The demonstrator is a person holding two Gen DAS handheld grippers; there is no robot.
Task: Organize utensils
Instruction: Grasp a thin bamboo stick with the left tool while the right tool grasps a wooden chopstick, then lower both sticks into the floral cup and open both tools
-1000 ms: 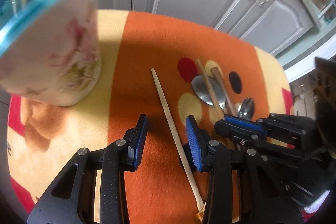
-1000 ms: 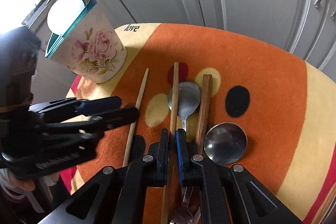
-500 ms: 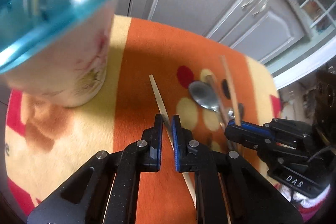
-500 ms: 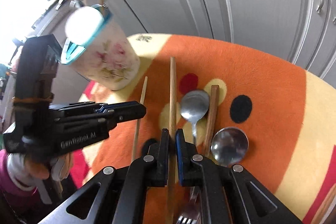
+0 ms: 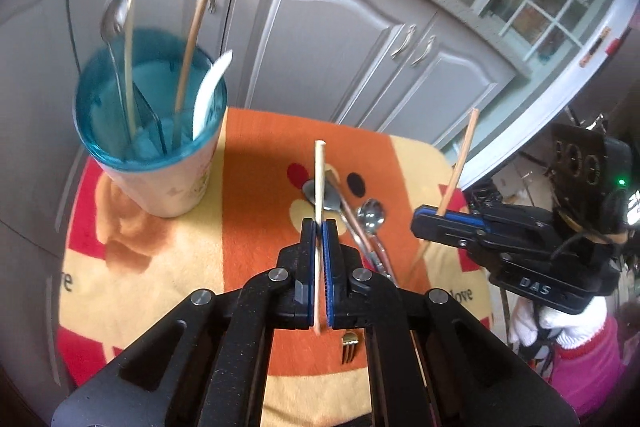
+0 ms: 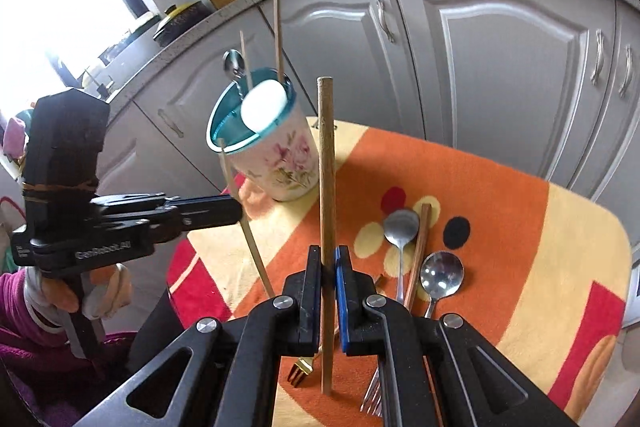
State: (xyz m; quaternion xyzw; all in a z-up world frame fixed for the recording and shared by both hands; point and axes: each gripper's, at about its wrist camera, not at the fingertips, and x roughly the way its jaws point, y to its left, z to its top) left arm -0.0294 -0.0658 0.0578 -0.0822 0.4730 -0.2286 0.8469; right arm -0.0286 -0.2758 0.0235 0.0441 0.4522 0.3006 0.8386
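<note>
L gripper (image 5: 319, 227): jaws having just been closing, now pinching a pale chopstick (image 5: 319, 179) between the blue pads, stick standing near upright, lifted clear of the cloth, lower end hanging below the pads. R gripper (image 6: 329, 259): pads pressed together on a thicker brown chopstick (image 6: 326, 163), also near upright and off the cloth, top end reaching up level w/ the cup's side in the R wrist view. Landmark = floral cup (image 6: 280, 159) w/ teal lining, sitting at the far L corner of the orange-yellow cloth (image 6: 500, 195). Inside cup: two light sticks, one metal spoon handle-down, one white spoon, all leaning on the rim. L gripper is hovering to the right of the cup and nearer the camera; R gripper is showing further right again, well apart from the cup, seen in the L wrist view as a black body w/ blue pads. Remaining on cloth, right of cup: small spoon (image 6: 401, 227) lying bowl-up, a dark brown chopstick (image 6: 418, 251) just beside it, a rounder spoon (image 6: 442, 273) next along. Nearer edge of cloth: a gold fork (image 6: 300, 371) and the tines of a silver fork (image 6: 372, 401), partly hidden under the R gripper. Behind cup: grey cabinet doors (image 6: 500, 75). White-gloved hand (image 5: 548, 323) and pink sleeve are showing under the R gripper.
</note>
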